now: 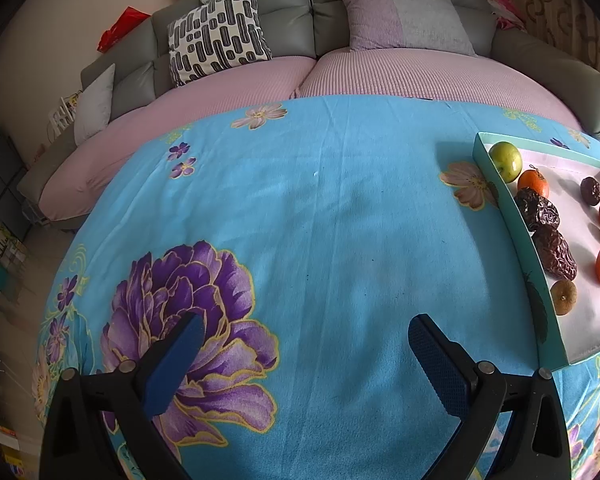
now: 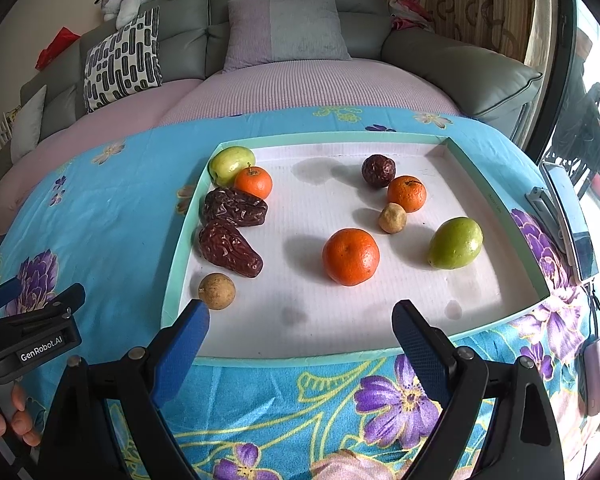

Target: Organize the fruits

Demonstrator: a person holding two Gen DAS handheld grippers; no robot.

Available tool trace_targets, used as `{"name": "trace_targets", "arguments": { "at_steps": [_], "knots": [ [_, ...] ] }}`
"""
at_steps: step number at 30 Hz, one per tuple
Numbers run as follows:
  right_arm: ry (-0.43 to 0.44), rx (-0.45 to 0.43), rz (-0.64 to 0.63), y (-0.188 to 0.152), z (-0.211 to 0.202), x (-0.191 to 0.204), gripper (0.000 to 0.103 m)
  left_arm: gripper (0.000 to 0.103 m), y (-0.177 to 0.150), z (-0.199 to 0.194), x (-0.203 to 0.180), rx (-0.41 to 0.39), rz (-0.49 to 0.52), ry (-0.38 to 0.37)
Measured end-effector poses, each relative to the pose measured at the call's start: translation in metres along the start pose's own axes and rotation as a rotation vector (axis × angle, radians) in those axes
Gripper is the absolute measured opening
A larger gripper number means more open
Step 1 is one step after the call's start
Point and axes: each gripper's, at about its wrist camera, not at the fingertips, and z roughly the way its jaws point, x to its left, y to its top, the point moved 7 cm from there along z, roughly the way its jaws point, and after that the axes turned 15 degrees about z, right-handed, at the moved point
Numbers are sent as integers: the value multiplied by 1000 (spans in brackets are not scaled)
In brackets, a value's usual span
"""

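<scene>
The right gripper (image 2: 300, 320), jaws wide apart and empty, hovers over the near edge of the shallow teal-rimmed white tray (image 2: 180, 256). Inside lie three oranges, two green fruits, wrinkled dark-red dates and small tan round fruits; the largest glossy orange (image 2: 351, 256) sits mid-tray. The left gripper (image 1: 306, 344), jaws also apart, faces bare blue floral cloth (image 1: 320, 220); its view catches only the tray's left side.
</scene>
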Motion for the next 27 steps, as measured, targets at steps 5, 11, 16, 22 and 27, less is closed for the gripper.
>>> {"name": "trace_targets", "arguments": {
  "at_steps": [5,11,16,22,27],
  "knots": [
    [-2,1,-1,0,0,-1,93,103,-1,1,0,4,-1,-1],
    [-7,4,-5,-1,1,-1,93,103,-1,1,0,5,-1,-2],
    [-7,5,-5,-1,1,-1,93,103,-2,2,0,7,-1,-2],
    [-10,7,-5,-1,2,-1,93,103,-4,3,0,9,-2,-3],
    [-14,8,-4,-2,3,-2,93,103,-4,3,0,10,-1,-3]
  ]
}}
